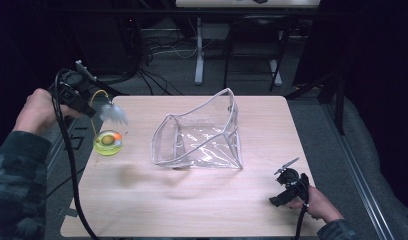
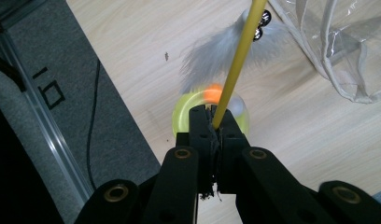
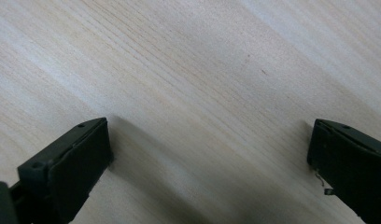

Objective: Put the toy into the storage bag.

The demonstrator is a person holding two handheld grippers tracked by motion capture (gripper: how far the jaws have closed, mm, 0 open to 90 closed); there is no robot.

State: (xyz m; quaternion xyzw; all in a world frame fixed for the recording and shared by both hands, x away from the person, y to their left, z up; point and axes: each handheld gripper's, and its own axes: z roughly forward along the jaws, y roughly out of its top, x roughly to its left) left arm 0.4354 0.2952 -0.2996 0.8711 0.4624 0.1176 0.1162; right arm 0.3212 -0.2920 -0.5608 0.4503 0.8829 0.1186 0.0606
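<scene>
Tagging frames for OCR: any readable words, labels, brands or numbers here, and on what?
"10": dark marks on the grey floor left of the table, left gripper view; the reading is uncertain.
No print visible on the clear bag, the yellow-green disc or the feather wand.

A: Where is there open room on the wooden table [image 1: 192, 210]?

B: The whole near strip is bare wood, and so is the right side beyond the clear plastic bag [image 1: 199, 132]. The right gripper [image 3: 209, 158] sits over bare wood with its jaws wide apart.

A: What blocks the way?

B: The bag stands open in the middle, its rim raised. At the left edge sits a yellow-green dish [image 1: 108, 143], with a white feather [image 1: 113, 113] on a yellow wand [image 2: 235, 65] hanging just above it. A bare gap separates dish and bag.
</scene>
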